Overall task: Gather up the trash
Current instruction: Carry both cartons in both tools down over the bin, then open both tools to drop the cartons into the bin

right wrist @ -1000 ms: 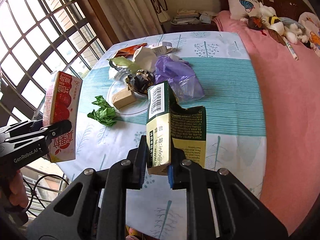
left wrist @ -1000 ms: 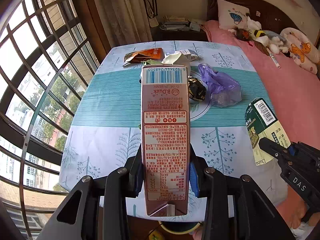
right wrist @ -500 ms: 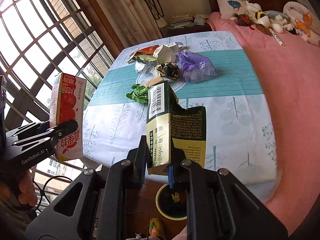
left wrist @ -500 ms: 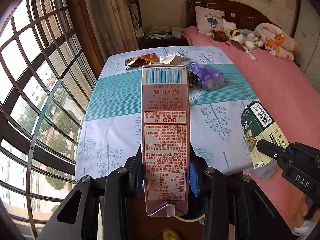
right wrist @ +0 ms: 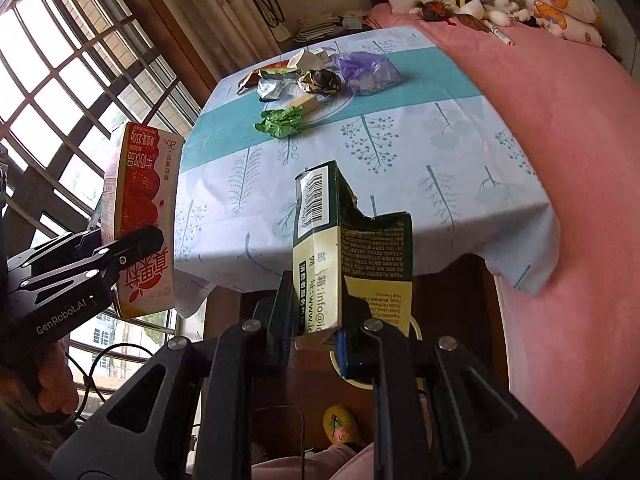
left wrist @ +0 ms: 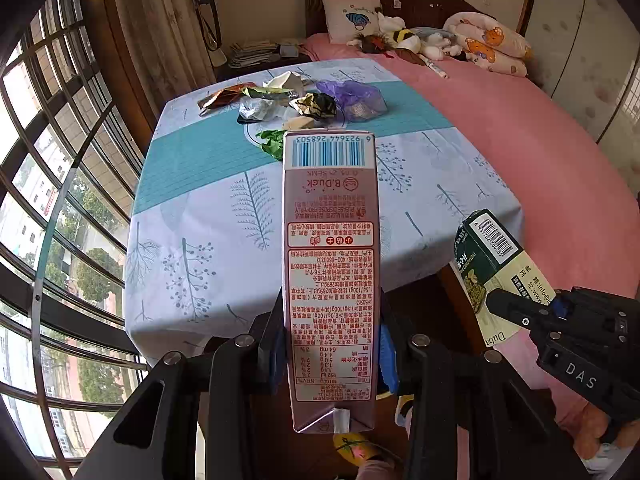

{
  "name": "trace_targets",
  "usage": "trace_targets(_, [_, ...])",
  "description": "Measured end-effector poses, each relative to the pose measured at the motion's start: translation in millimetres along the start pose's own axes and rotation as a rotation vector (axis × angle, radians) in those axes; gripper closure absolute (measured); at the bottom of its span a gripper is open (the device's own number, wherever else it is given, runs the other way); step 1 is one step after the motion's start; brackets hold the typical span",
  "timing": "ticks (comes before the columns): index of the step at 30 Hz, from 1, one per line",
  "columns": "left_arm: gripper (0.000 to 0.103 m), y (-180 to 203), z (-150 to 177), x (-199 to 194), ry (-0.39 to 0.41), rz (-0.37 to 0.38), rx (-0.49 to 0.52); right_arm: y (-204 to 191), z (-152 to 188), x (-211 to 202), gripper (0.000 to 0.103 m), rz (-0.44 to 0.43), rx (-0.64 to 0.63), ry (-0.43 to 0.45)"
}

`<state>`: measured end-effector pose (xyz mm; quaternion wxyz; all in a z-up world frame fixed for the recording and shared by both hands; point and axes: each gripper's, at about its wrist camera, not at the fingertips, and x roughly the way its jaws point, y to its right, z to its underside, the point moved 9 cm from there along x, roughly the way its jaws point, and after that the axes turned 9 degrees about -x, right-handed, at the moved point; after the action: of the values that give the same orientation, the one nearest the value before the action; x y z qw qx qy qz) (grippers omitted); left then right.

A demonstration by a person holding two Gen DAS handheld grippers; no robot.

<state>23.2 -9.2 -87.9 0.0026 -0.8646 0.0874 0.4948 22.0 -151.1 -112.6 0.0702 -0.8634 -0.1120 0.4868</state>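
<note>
Black claws [left wrist: 332,344] [right wrist: 316,320], blue pads, silver screws, white lettering.

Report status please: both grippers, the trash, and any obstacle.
Left gripper shut on milk carton. Right gripper shut on torn green box. More trash on table. Nothing in the way.

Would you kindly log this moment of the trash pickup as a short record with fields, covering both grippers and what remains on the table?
left gripper: shut on the pink milk carton, held clear of the table
right gripper: shut on the torn green box, also off the table
table: patterned blue cloth, beside the pink bed
trash left on table: green crumpled paper, purple plastic bag, dark crumpled wrapper, silver foil wrapper
bin: round container partly visible on the floor below the grippers
</note>
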Motion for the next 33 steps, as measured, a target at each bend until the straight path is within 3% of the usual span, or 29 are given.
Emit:
trace_targets(6, [0.066,17,41,36,-0.09,0.036,0.003,10,44,21,0.089,0.017,0.061,-0.094])
trace_targets(12, [0.066,37,86,111,-0.198,0.028,0.014,32,94,71,0.089,0.008,0.117,-0.204])
trace_targets(21, [0.066,39,181,266,-0.35,-0.005,-0.053,81,195,219,0.089,-0.021,0.201,-0.371])
trace_targets(27, [0.064,43,214,358,-0.366,-0.02,-0.049,110,249,317,0.087,-0.049,0.255,-0.434])
trace_targets(29, [0.058,42,221,380,-0.371,-0.026,-0.057,116,260,342,0.086,-0.067,0.267,-0.443])
trace_targets(31, [0.033,36,226,396,-0.372,-0.051,-0.075,123,269,360,0.081,-0.072,0.275,-0.438])
trace_targets(32, [0.026,32,227,402,-0.37,-0.06,-0.092,126,272,367,0.075,-0.066,0.273,-0.438])
trace_targets(33, [0.014,31,228,407,-0.374,-0.058,-0.107,131,275,373,0.057,-0.048,0.268,-0.441])
